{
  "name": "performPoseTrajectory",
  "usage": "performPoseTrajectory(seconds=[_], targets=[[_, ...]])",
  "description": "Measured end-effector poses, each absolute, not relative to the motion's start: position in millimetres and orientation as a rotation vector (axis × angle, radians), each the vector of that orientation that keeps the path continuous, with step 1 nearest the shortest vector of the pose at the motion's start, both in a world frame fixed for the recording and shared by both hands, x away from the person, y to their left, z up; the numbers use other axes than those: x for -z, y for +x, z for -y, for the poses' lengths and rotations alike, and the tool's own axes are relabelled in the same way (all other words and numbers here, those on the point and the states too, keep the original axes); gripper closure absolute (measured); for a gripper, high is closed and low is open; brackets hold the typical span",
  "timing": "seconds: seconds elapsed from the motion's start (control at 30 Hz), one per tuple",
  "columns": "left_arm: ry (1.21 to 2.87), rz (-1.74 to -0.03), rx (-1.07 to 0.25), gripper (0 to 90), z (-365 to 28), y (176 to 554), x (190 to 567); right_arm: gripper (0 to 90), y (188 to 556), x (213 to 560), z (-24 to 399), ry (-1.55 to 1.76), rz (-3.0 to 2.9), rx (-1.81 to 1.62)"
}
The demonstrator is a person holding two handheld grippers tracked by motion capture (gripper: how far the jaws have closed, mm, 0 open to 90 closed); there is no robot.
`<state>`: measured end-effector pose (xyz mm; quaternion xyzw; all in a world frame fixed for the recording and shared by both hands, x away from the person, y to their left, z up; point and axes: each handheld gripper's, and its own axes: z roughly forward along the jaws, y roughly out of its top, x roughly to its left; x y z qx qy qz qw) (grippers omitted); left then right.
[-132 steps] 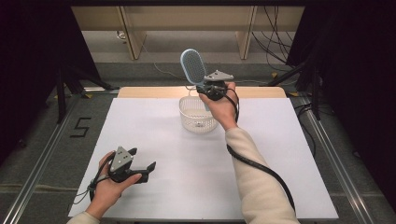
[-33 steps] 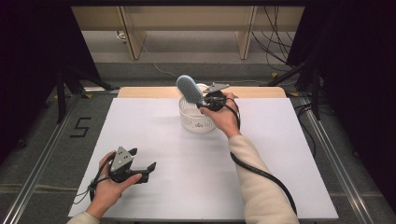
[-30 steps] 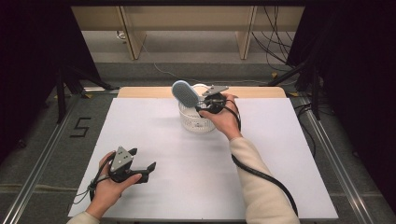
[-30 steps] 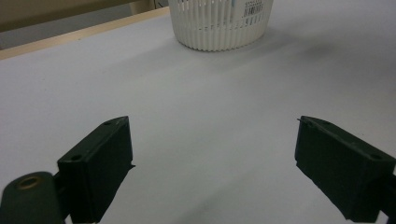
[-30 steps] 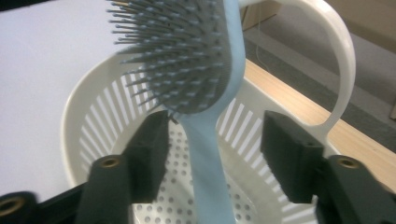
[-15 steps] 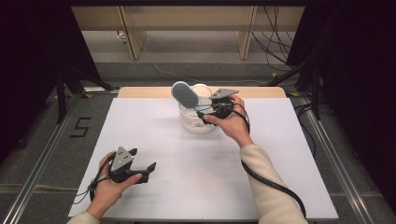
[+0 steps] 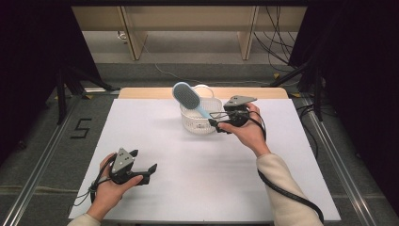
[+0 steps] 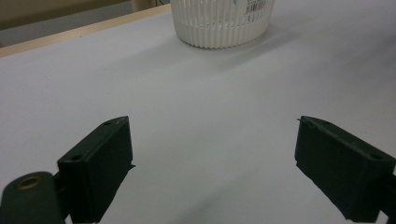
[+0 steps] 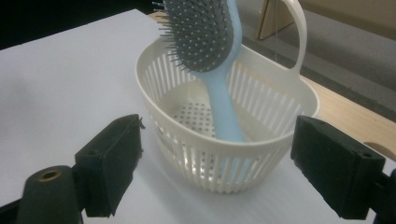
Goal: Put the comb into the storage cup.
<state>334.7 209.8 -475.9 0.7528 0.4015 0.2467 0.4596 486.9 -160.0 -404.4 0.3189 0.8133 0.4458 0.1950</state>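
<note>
Releasing done: we've light-blue plastic hairbrush (image 7: 187,99) standing in white slotted plastic basket (image 7: 200,123); right gripper (image 7: 217,123) just spread, empty; next, withdraw w/o tipping it.

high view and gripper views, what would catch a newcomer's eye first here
The light blue hairbrush stands out first: it leans handle-down in the white slotted basket at the far middle of the white table, with its bristled head poking above the rim. Just right of the basket, the right gripper hangs with its jaws open and nothing between them, while the left gripper rests open at the near left.
</note>
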Motion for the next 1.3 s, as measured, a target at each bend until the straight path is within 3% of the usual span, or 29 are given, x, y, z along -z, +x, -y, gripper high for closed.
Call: performPoseTrajectory(seconds=[1.3], targets=[[1.848, -0.984, -0.619, 11.0, -209, 334, 475, 17.1, 426, 429, 208, 0.951, -2.284, -1.259]])
